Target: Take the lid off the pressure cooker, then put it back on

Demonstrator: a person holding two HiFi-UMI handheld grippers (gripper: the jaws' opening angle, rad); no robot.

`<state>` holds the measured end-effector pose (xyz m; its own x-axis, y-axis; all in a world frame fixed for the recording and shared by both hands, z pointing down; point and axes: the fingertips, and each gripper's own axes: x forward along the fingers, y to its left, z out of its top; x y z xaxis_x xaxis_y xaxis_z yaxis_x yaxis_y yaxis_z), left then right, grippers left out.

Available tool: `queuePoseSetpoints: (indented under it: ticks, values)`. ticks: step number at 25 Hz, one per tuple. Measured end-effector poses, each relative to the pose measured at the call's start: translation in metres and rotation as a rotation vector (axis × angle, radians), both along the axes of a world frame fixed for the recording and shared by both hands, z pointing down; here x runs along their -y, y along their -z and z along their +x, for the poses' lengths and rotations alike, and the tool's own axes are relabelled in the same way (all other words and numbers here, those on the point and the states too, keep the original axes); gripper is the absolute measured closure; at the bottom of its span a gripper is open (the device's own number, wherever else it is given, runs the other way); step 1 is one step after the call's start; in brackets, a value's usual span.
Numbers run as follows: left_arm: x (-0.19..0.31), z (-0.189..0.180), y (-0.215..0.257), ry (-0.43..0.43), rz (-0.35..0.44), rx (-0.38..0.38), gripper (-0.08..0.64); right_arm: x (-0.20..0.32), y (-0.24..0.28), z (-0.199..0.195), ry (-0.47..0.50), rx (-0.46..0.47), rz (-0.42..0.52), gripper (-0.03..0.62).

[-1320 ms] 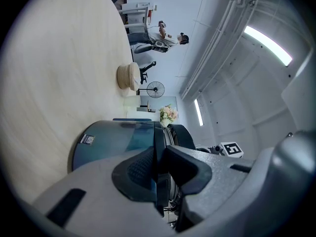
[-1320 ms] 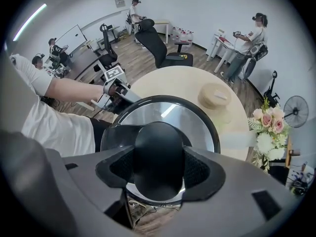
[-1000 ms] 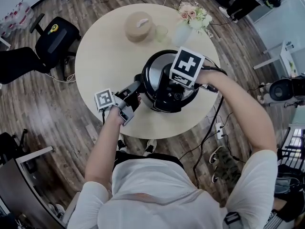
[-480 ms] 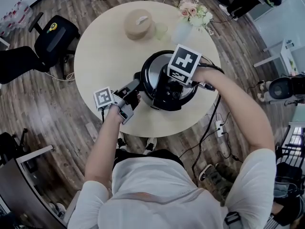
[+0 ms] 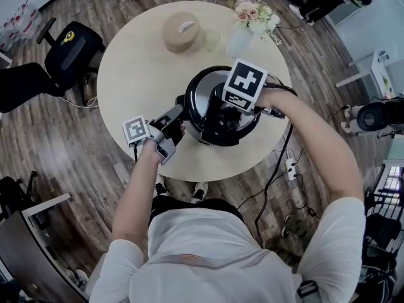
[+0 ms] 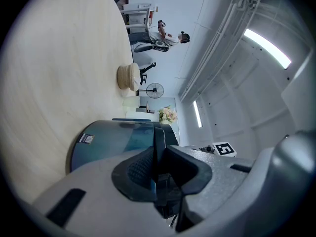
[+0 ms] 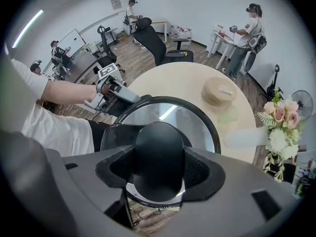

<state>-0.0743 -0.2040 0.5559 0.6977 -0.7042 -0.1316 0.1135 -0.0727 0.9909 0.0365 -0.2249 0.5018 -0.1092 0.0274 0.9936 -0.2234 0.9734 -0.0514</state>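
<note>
A dark, round pressure cooker (image 5: pixel 218 131) stands on the round pale wooden table (image 5: pixel 139 74), toward the edge nearest the person. Its silver, black-rimmed lid (image 5: pixel 203 92) lies on top of the cooker. The right gripper (image 7: pixel 159 168) points straight down over the middle of the lid, its jaws clamped on the black oval knob (image 7: pixel 159 147) from both sides. The left gripper (image 6: pixel 157 174) reaches in level from the cooker's left, its jaws nearly together and pinched on the cooker's thin black side handle (image 6: pixel 159 135). Beyond the cooker, on the far side of the table, sit a tan round woven box (image 5: pixel 183 31), a pale green cup (image 5: pixel 213 41) just beside it, and a pale vase of pink flowers (image 5: pixel 243 38).
</note>
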Motion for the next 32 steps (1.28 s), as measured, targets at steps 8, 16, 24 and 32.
queuePoseSetpoints:
  ticks: [8,16,24,32]
  values:
    - [-0.001,0.001,0.001,-0.008,0.0,0.0,0.483,-0.004,0.0,0.0,0.128,-0.022,-0.005,0.313]
    - [0.0,0.0,0.0,-0.01,0.002,0.002,0.483,-0.012,0.0,0.001,0.46,-0.011,-0.004,0.313]
    - [0.0,0.0,0.0,-0.012,-0.005,0.002,0.483,-0.012,0.0,0.0,0.49,0.019,0.0,0.311]
    - [0.0,-0.002,-0.001,0.007,0.01,0.053,0.469,-0.012,0.002,0.004,0.461,0.042,0.028,0.311]
